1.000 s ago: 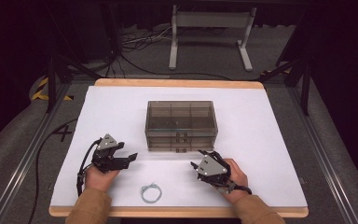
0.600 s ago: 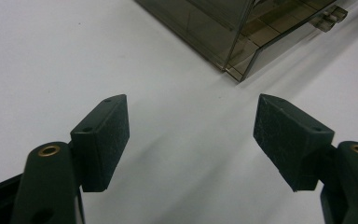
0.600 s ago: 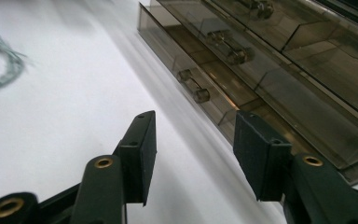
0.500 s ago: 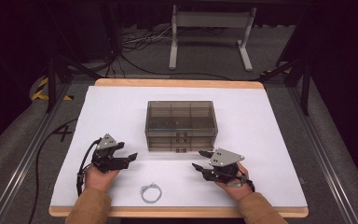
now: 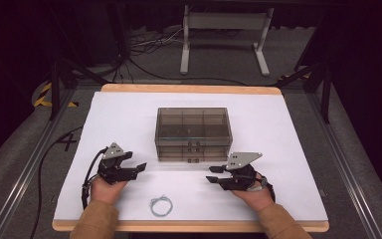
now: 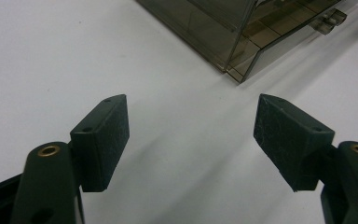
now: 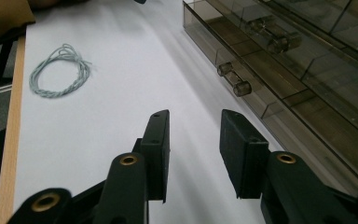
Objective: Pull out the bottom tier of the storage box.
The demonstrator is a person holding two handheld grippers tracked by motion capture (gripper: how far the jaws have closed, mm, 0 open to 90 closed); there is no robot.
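In the left claw's view, the smoky plastic drawer box (image 6: 242, 32) is cut off by the top edge, leaving one near corner and a handle. In the right claw's view, the box (image 7: 307, 70) runs off the top and right edges. From above, the contents of its compartments (image 5: 193, 130) are too small to tell.

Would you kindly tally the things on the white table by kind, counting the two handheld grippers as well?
Smoky clear drawer box: 1
Coil of pale twisted cord: 1
Handheld grippers, left gripper and right gripper, both with nothing between the jaws: 2
Total: 4
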